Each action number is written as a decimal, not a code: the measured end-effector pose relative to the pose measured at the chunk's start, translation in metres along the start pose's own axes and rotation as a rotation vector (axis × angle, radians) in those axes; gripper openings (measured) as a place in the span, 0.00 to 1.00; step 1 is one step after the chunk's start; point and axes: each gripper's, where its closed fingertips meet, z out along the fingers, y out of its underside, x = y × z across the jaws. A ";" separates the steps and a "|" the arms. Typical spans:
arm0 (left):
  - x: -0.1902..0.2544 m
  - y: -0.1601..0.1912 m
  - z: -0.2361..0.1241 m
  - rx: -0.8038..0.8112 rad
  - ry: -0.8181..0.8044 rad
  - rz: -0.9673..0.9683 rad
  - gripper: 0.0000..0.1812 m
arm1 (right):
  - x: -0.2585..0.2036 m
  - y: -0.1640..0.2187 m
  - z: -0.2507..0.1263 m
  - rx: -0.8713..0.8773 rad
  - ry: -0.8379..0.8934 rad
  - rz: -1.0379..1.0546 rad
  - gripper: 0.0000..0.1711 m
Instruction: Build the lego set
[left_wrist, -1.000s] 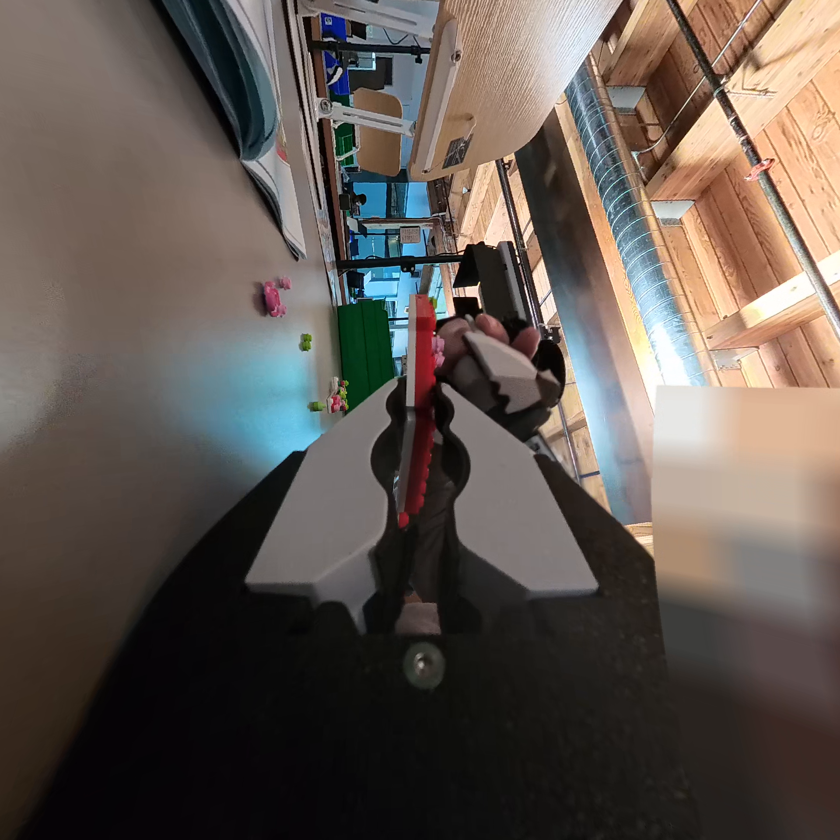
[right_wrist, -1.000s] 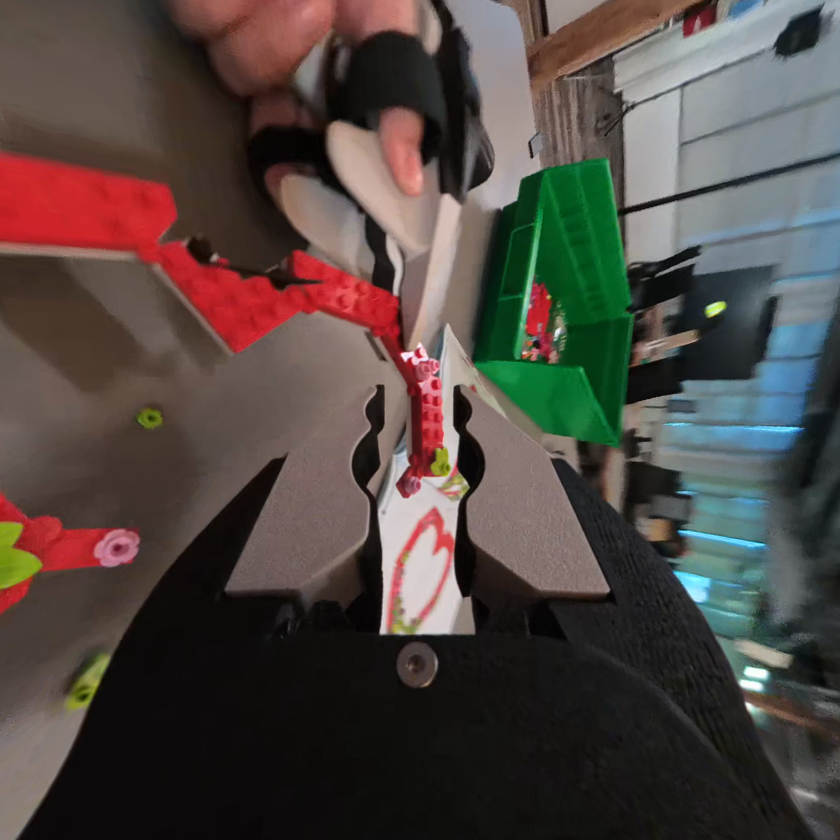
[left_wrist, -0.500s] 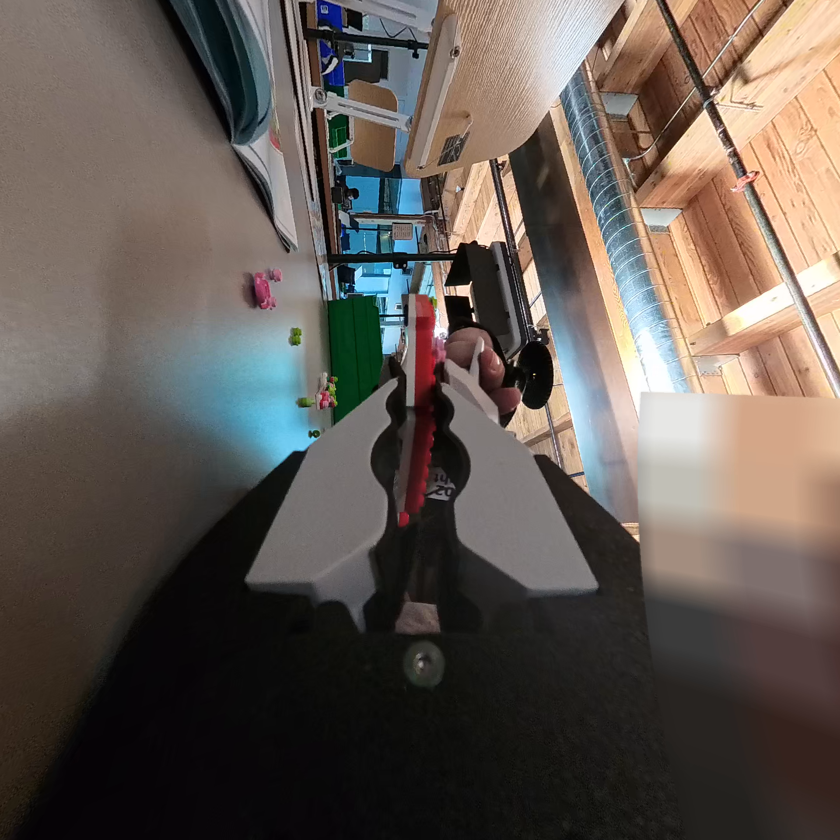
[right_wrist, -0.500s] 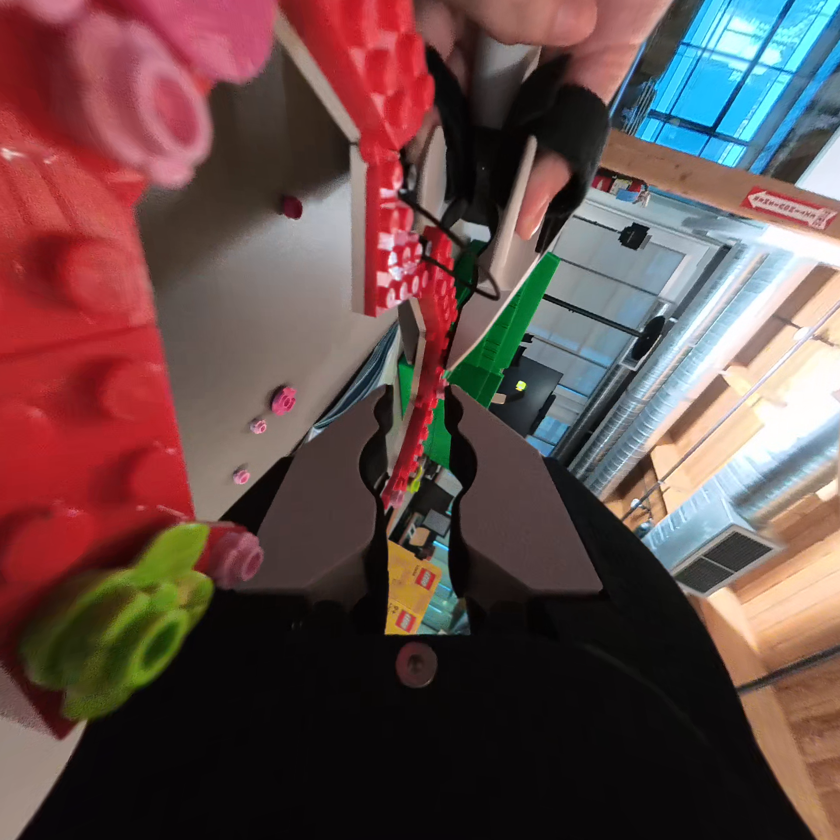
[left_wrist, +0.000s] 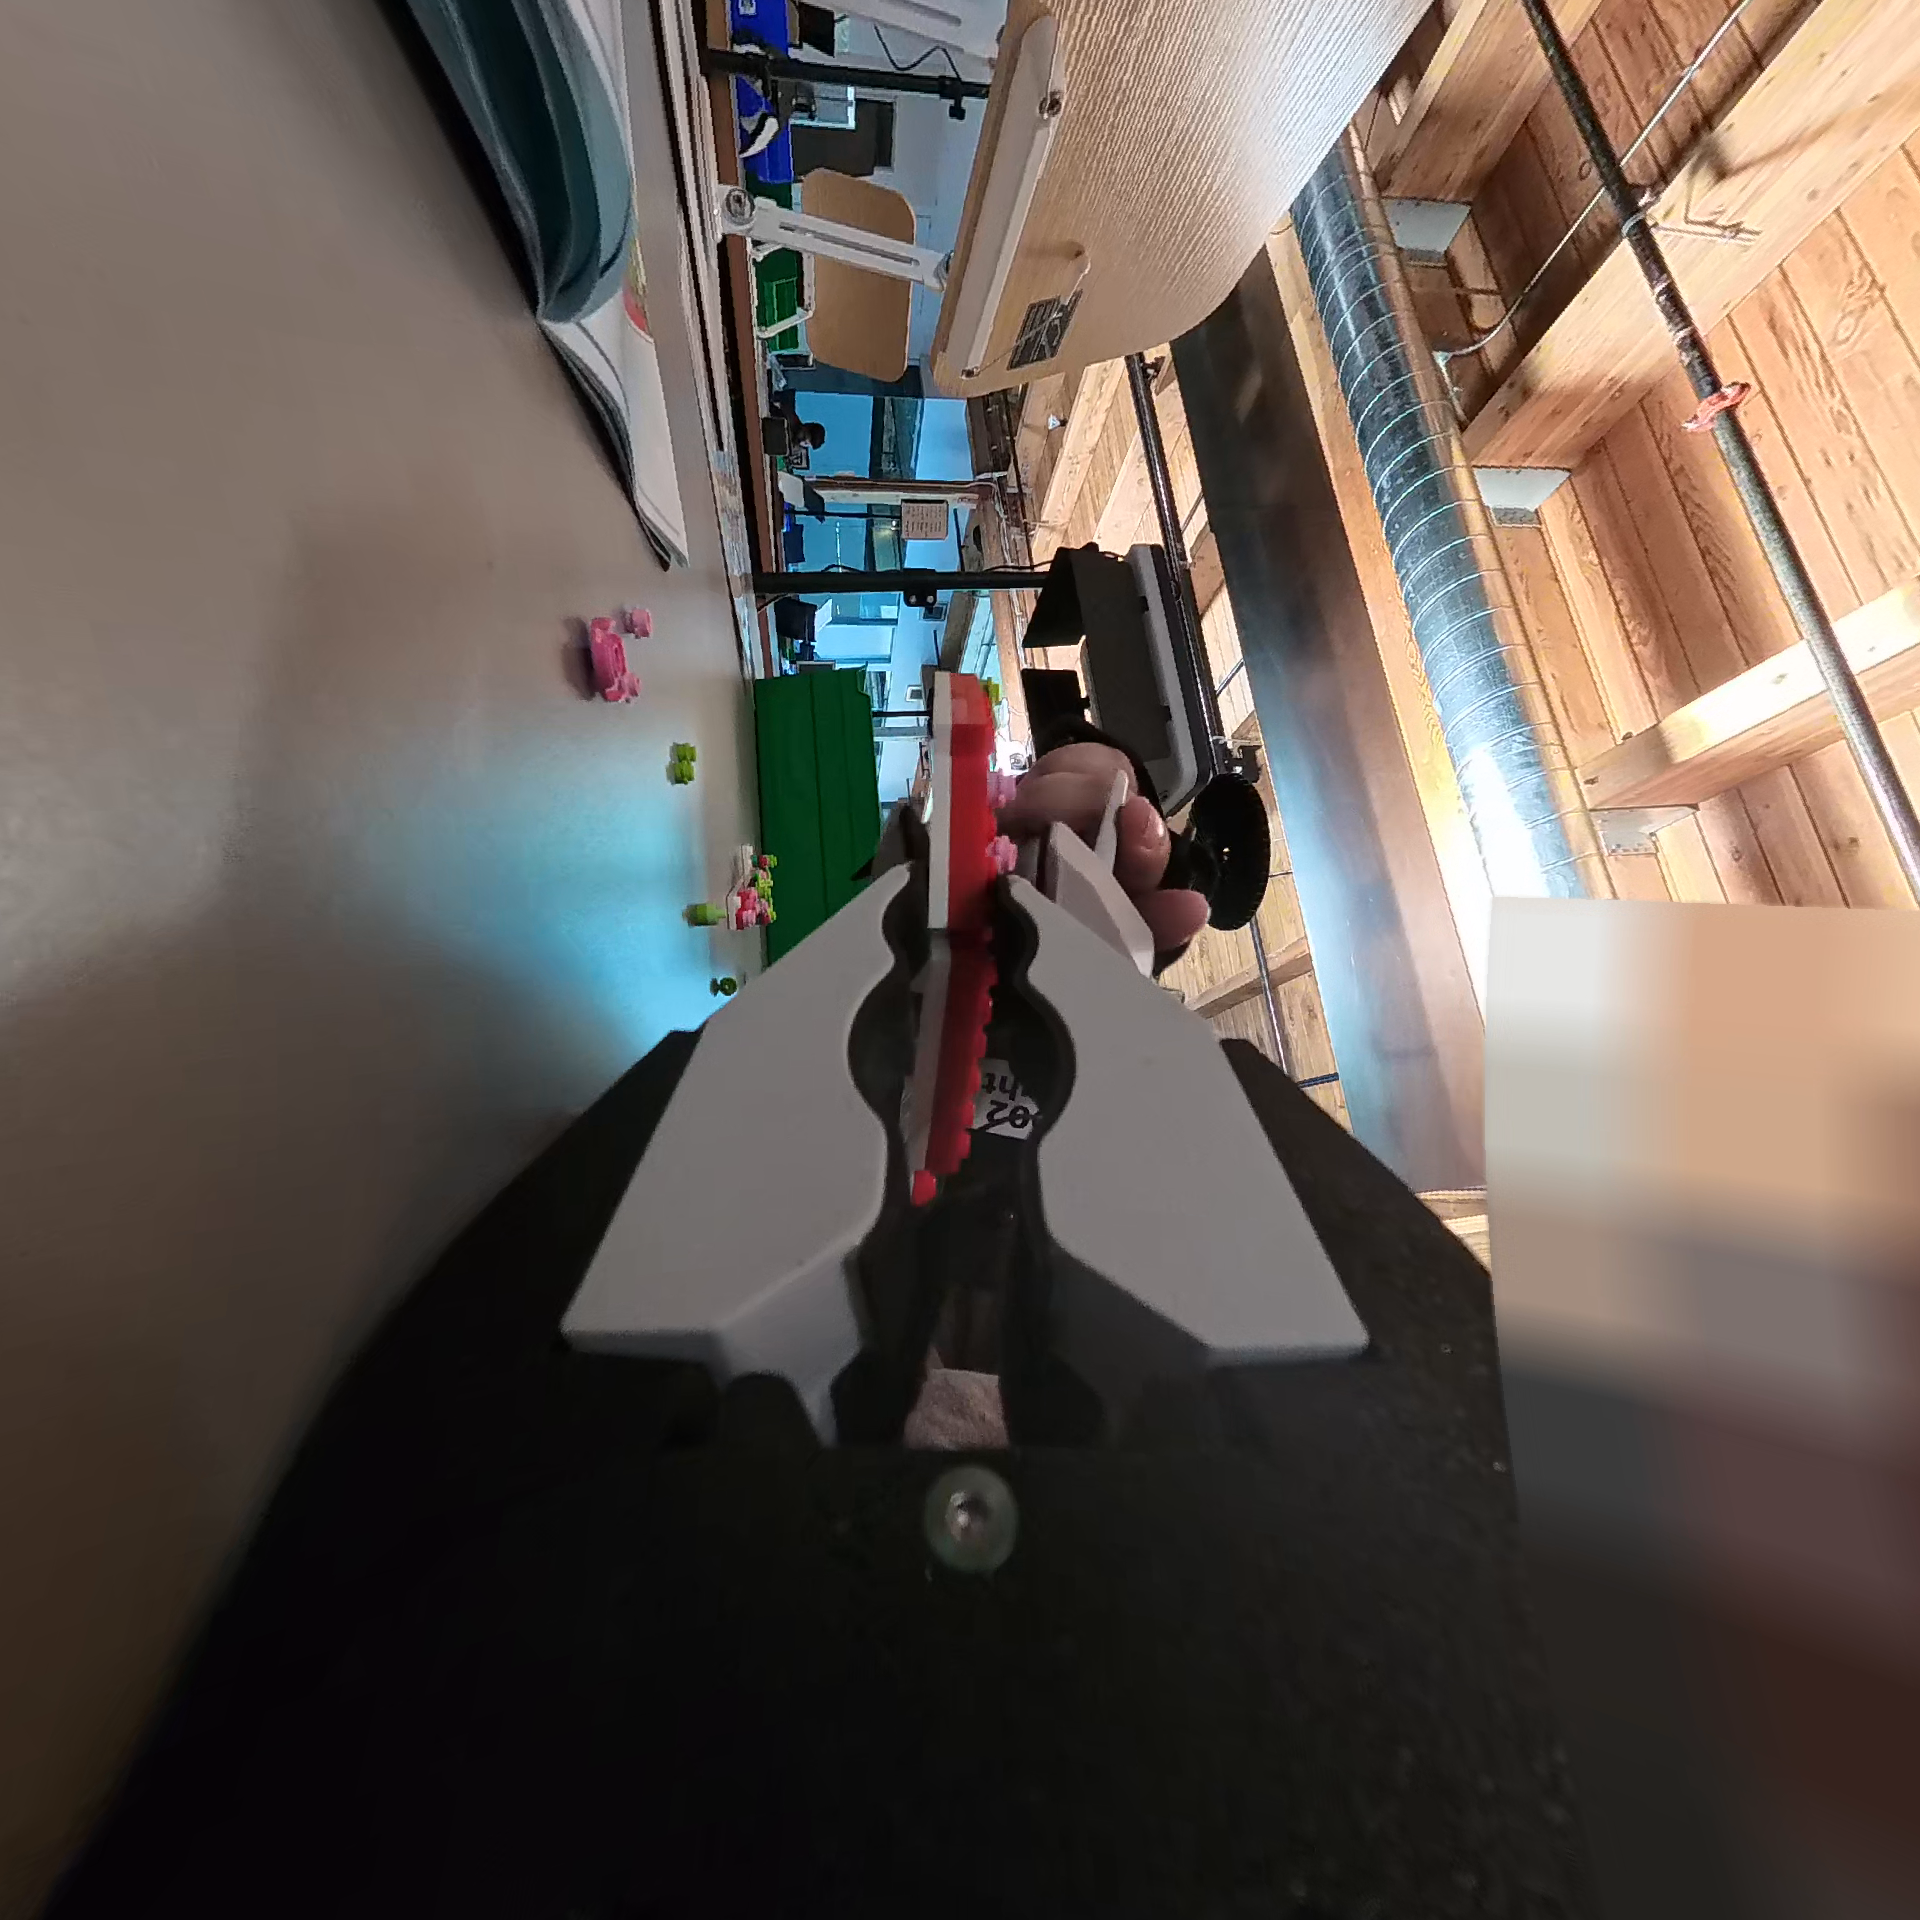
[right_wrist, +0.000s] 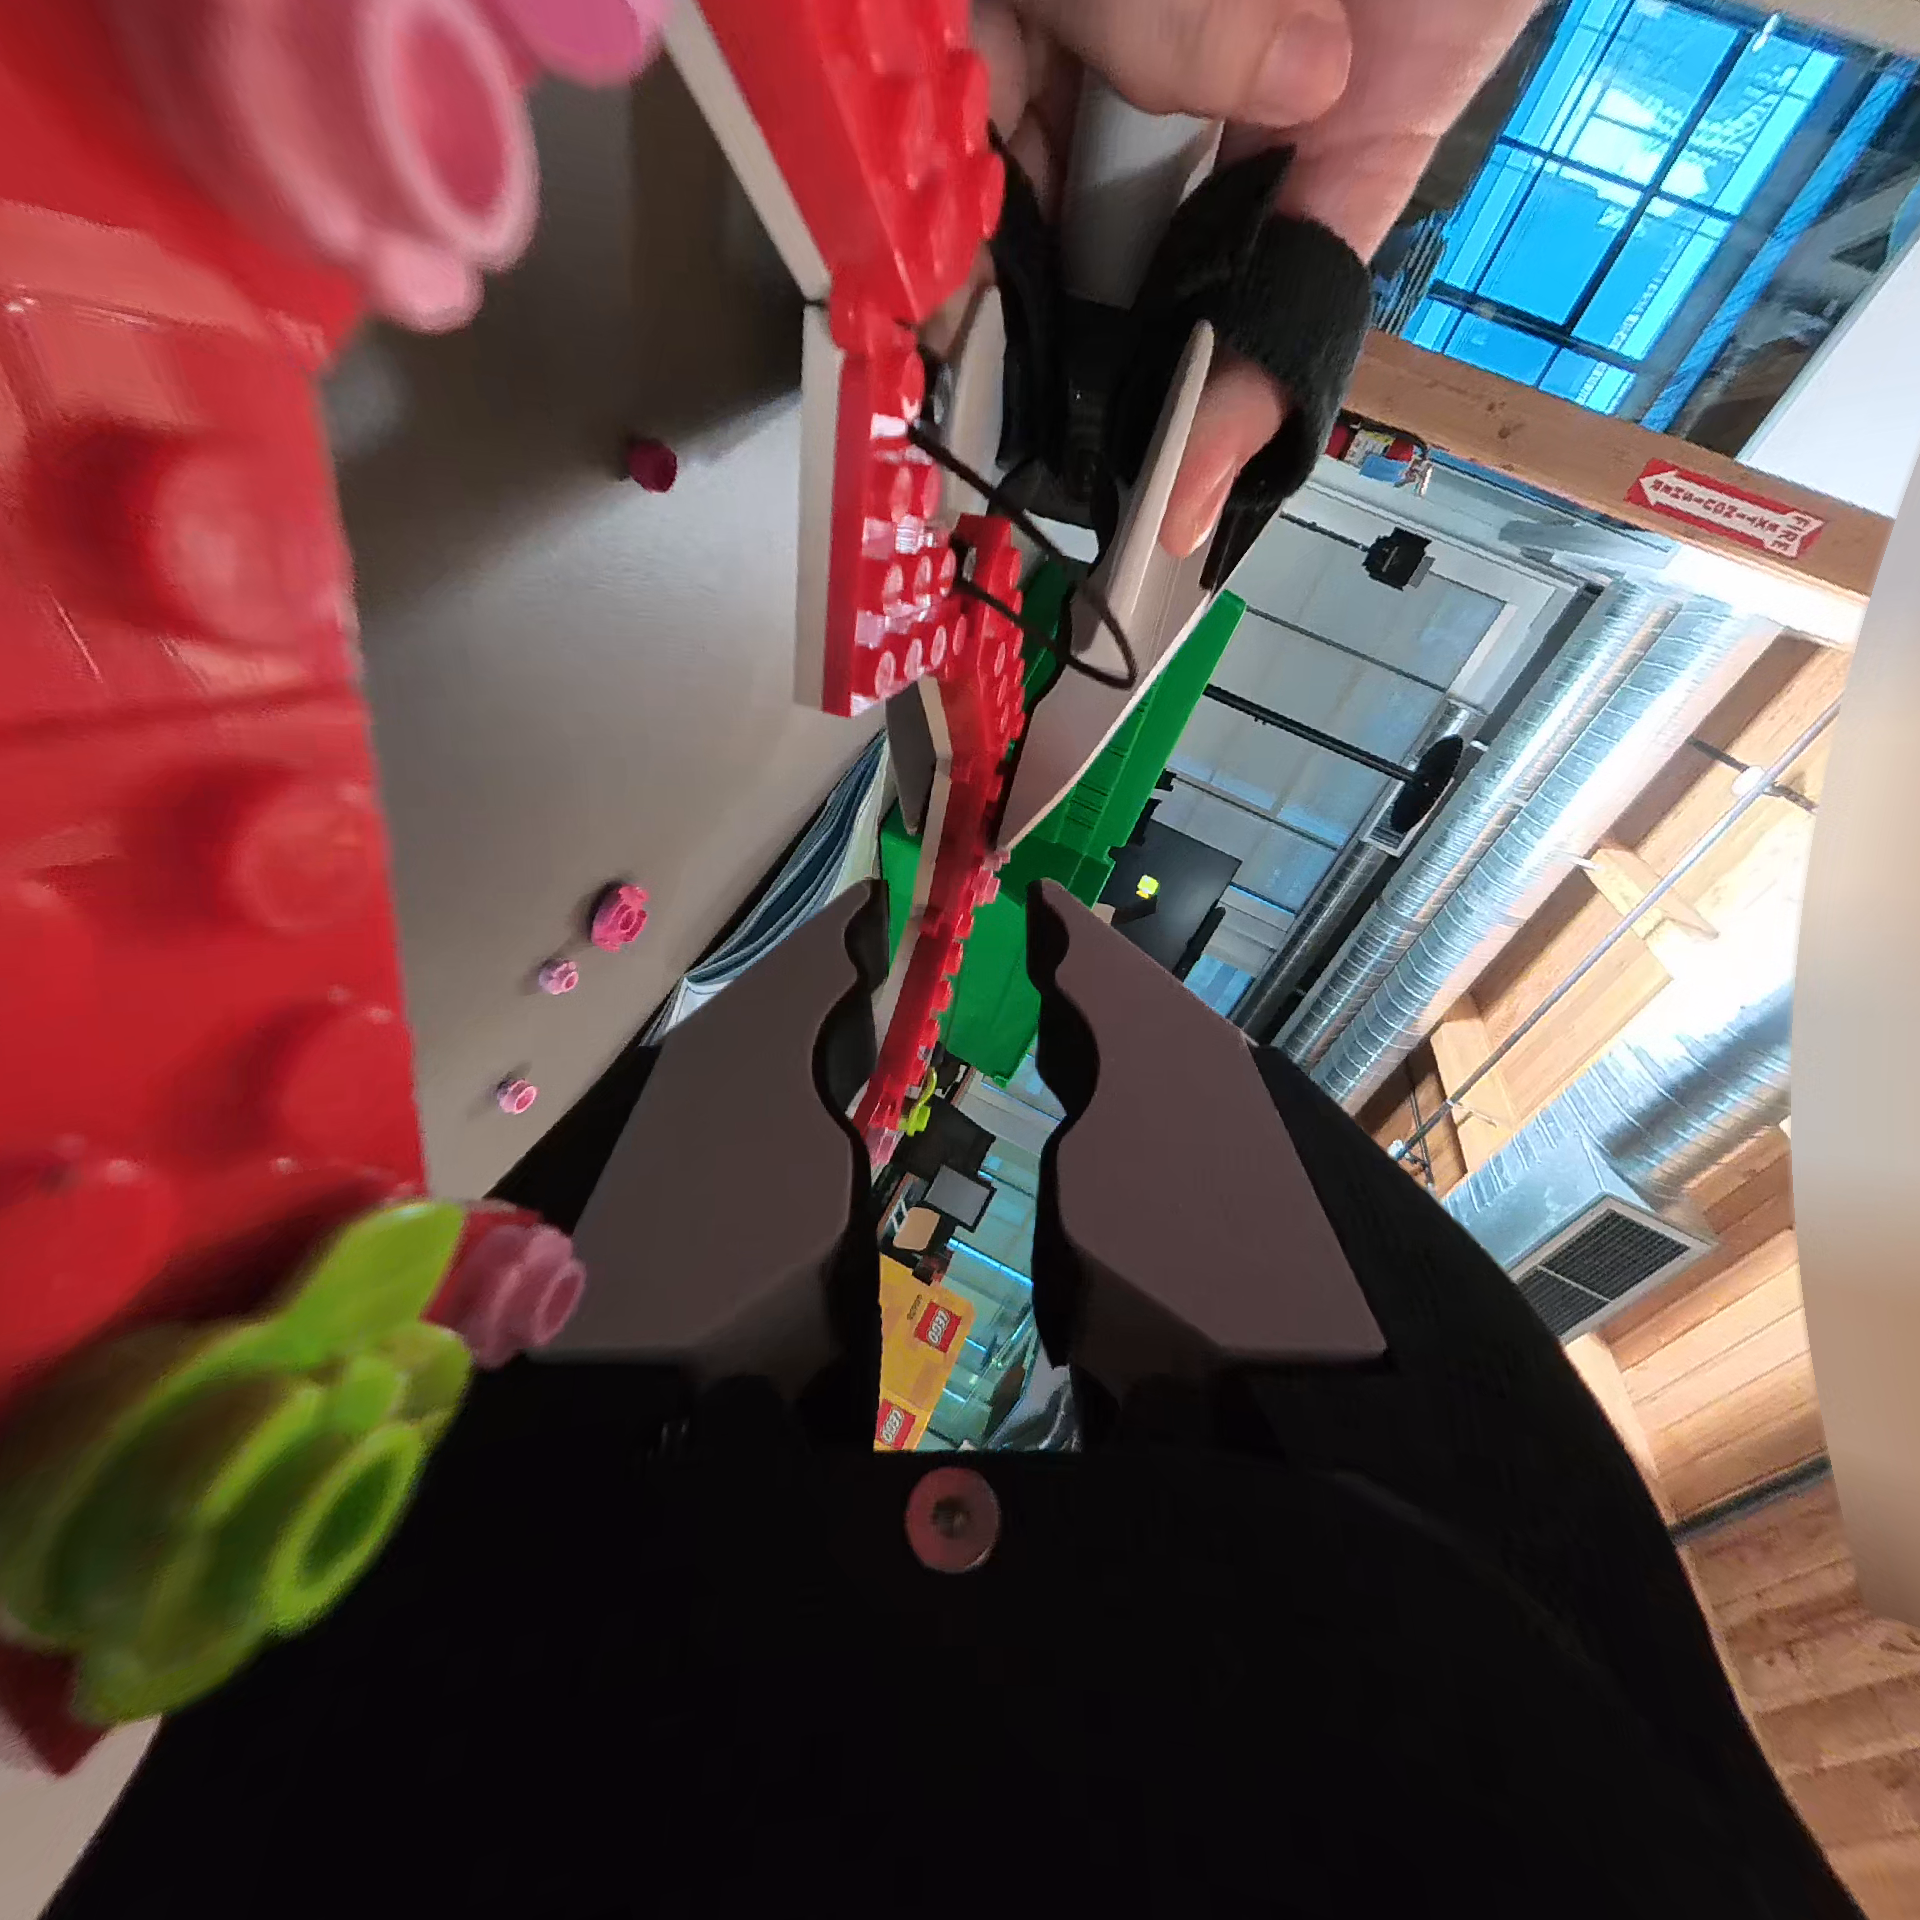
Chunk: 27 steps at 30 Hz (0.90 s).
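My left gripper (left_wrist: 961, 883) is shut on the edge of a red lego build (left_wrist: 966, 790), held upright above the grey table (left_wrist: 260, 623). My right gripper (right_wrist: 951, 899) is closed on a thin red studded strip (right_wrist: 925, 997) of the same build, with small pink and lime flowers at its end. In the right wrist view the left gripper's grey fingers (right_wrist: 1153, 540) clamp the red plate just ahead, under a gloved hand (right_wrist: 1247, 312). A blurred red section with a lime flower (right_wrist: 208, 1507) and a pink flower (right_wrist: 447, 177) fills that view's left side. The right gripper's finger (left_wrist: 1091, 873) shows behind the plate.
A green bin (left_wrist: 816, 810) stands at the table's far edge, also in the right wrist view (right_wrist: 1101, 748). An open booklet (left_wrist: 582, 208) lies farther along. Loose pink (left_wrist: 608, 660) and lime (left_wrist: 683, 762) pieces lie on the table, with small pink studs (right_wrist: 620, 920).
The right wrist view swung from facing the table to tilting up toward the ceiling, and the red build came very close to that camera. Both grips stayed the same.
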 end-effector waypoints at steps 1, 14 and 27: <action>0.000 0.000 0.000 -0.001 -0.002 0.000 0.05 | -0.001 0.000 0.001 0.002 -0.007 -0.002 0.15; -0.007 0.001 -0.001 -0.029 -0.071 0.096 0.05 | 0.004 0.001 -0.018 0.213 -0.294 0.933 0.12; -0.014 0.012 0.001 -0.093 -0.099 0.129 0.05 | 0.002 -0.017 -0.010 0.405 -0.600 1.292 0.05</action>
